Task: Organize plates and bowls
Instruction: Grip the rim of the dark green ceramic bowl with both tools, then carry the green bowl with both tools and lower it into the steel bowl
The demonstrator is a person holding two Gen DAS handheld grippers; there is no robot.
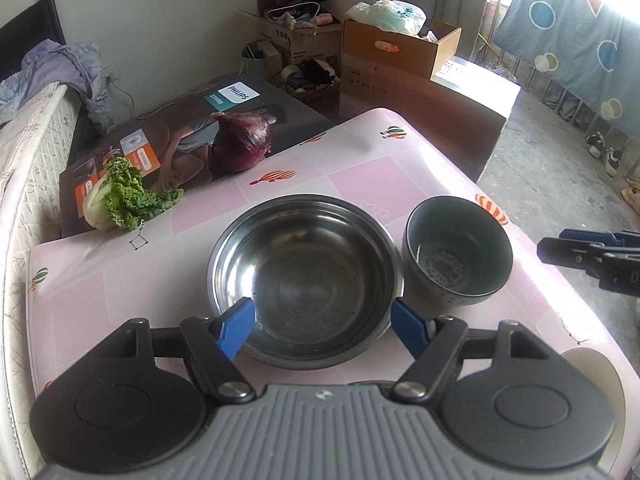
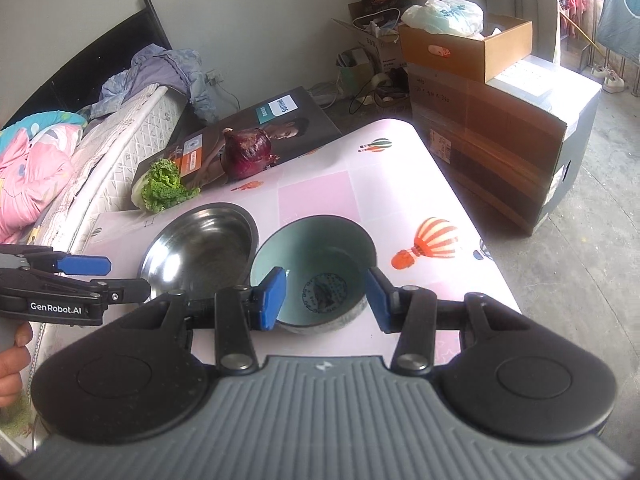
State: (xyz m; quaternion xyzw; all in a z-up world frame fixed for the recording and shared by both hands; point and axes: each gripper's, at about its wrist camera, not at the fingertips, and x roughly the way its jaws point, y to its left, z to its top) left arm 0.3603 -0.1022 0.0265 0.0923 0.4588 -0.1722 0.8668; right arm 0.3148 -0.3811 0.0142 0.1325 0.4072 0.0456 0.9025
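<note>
Bowls are seen side by side on the pink balloon-print tabletop [image 1: 360,168]: a steel bowl [image 1: 306,280] on the left, with a smaller teal ceramic bowl [image 1: 458,250] just beside it on the right. Farther back to the left, a red onion [image 1: 242,142] and a leafy green [image 1: 120,196] are seen. The left claw [image 1: 324,320] is held released above the steel bowl's near rim, nothing gripped. The right claw [image 2: 326,300] is spread over the ceramic bowl, its pads clear of the rim.
</note>
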